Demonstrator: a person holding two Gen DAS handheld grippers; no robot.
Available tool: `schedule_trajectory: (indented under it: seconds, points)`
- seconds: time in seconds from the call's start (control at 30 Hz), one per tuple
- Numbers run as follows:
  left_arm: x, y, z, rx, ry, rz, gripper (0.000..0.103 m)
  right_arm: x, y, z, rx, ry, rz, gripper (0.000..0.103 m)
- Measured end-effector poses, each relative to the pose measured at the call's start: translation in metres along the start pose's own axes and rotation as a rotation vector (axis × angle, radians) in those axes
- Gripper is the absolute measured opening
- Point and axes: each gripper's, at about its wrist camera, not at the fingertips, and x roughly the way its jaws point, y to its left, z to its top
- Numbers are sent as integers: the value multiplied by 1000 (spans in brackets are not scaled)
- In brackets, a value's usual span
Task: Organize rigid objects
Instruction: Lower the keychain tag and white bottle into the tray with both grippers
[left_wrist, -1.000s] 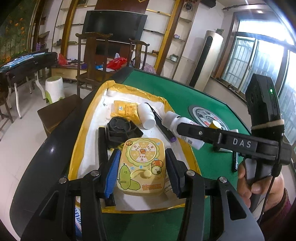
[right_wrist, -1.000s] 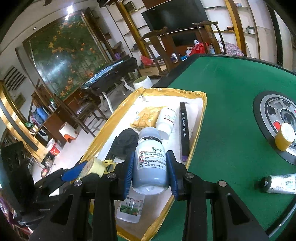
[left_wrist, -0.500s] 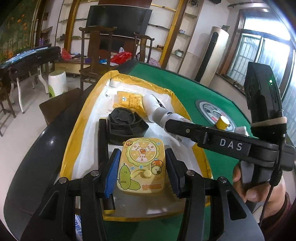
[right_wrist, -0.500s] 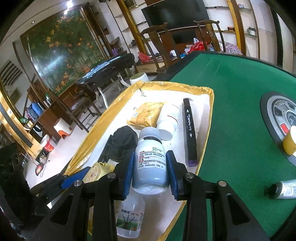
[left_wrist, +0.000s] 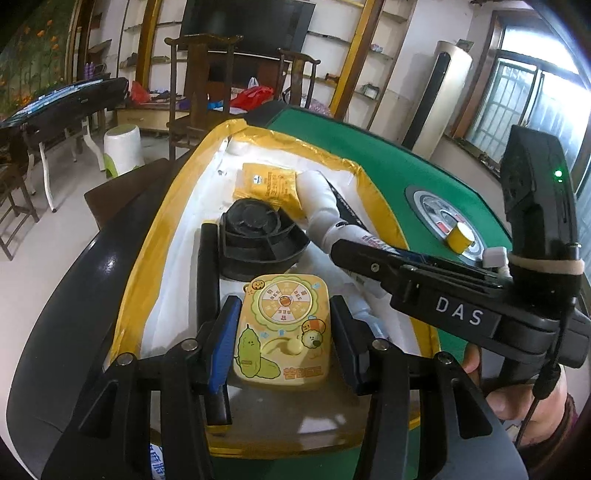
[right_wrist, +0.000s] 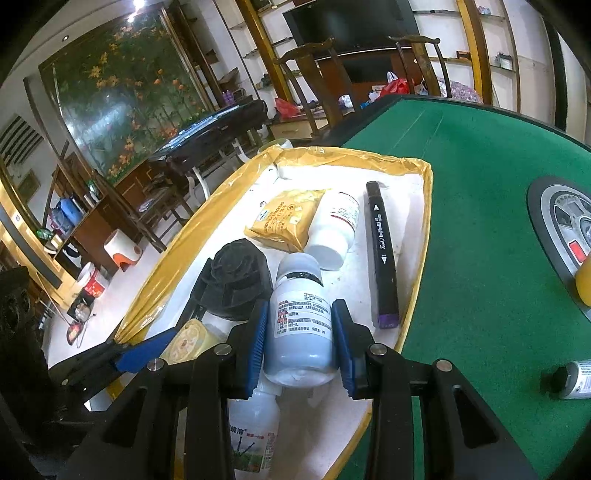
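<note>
My left gripper (left_wrist: 282, 343) is shut on a yellow cartoon-printed box (left_wrist: 282, 325), held just above the near end of a white tray with yellow lining (left_wrist: 147, 295). My right gripper (right_wrist: 299, 339) is shut on a grey-white labelled bottle (right_wrist: 299, 325), which hangs over the tray (right_wrist: 424, 229) beside the left one. The left gripper's blue finger (right_wrist: 144, 354) shows at the lower left of the right wrist view. In the tray lie a black round fan (left_wrist: 255, 236), a yellow sachet (right_wrist: 284, 218), a white bottle (right_wrist: 336, 229), a black marker (right_wrist: 382, 254) and a green-labelled bottle (right_wrist: 255, 432).
The tray sits at the left edge of a green felt table (right_wrist: 480, 184). On the felt are a round dial (left_wrist: 432, 206) with a small yellow cup (left_wrist: 460, 238) and a tube (right_wrist: 576, 374). A hand (left_wrist: 517, 398) grips the right tool. Wooden chairs (left_wrist: 199, 81) stand beyond the table.
Both grips are unchanged. The right gripper with its bottle has drifted slightly left, further over the tray. The left view has tilted a little towards the tray.
</note>
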Motion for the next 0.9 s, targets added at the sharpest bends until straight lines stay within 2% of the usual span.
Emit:
schedule_trajectory:
  seconds: [0.47, 0.9]
  points:
    - [5, -2, 0, 14, 24, 34, 47, 2, 7, -2, -49, 0, -29, 31]
    - [5, -2, 0, 15, 21, 32, 47, 1, 9, -1, -57, 4, -36, 31]
